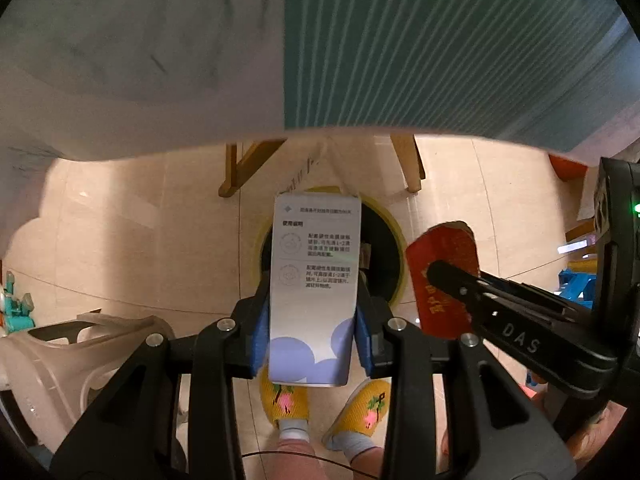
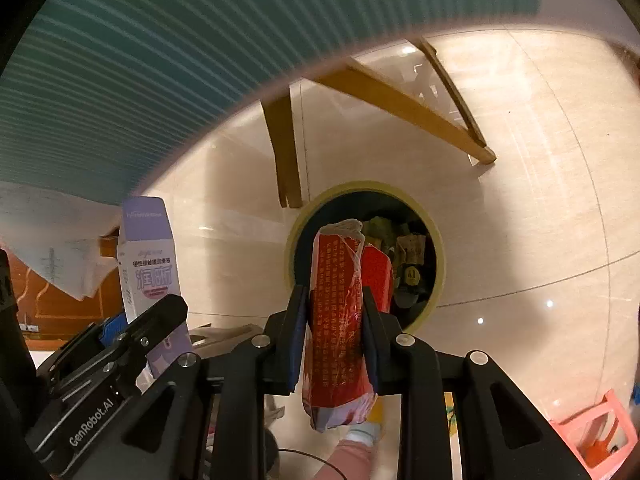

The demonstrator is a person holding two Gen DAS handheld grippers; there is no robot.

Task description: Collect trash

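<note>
Glossy beige tiled floor point(image 2: 520, 200) below, dotted with light reflections. Teal ribbed tabletop point(image 1: 440, 40) overhead and ahead, on angled wooden legs point(image 2: 286, 152). White plastic stool point(image 1: 60, 356) low left; pink stool point(image 2: 596, 432) low right.

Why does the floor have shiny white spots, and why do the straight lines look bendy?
Right wrist view: white glints are lamp glare on the glossy floor; the fisheye lens bows the tile seams and table edge. Left wrist view: the same bending, with the box sharp and the near tablecloth blurred.
</note>
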